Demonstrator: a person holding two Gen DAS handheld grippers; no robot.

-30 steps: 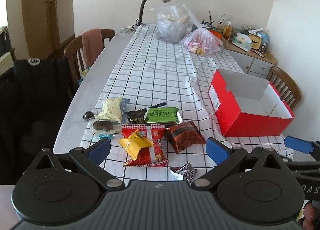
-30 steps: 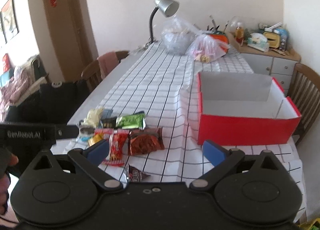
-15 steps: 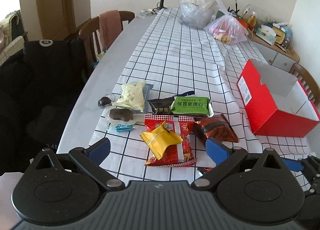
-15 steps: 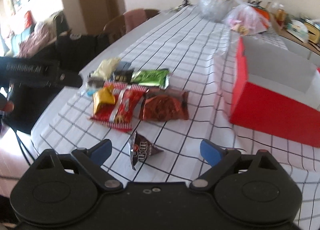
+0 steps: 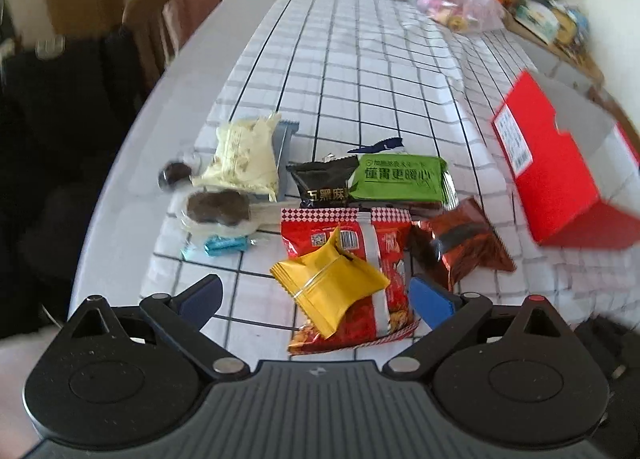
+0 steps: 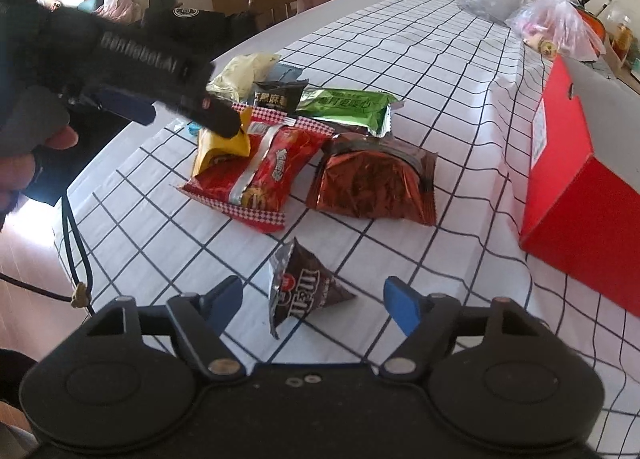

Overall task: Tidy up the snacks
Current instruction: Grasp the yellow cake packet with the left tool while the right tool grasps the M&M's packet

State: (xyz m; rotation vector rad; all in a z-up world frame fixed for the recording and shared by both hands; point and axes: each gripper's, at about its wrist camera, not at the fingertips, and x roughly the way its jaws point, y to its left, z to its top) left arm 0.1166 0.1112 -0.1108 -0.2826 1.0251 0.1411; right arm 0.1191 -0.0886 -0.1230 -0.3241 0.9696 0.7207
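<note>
Both hand-held grippers lowered onto the snacks
Left hand-held gripper [image 5: 316,295] wide open around yellow packet [image 5: 330,283]; right hand-held gripper [image 6: 310,301] has just been closing, brown pouch [image 6: 304,291] between its jaws, ungripped

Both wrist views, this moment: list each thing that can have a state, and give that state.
left gripper: open, around the yellow packet, pads not pressing.
right gripper: open, jaws just been closing; the M&M's packet lies between them, ungripped.
yellow packet: sealed, lying on the red packet.
red packet: sealed, flat on the cloth.
M&M's packet: crumpled, lying on the cloth.
red box: open-topped; contents cannot be seen.
</note>
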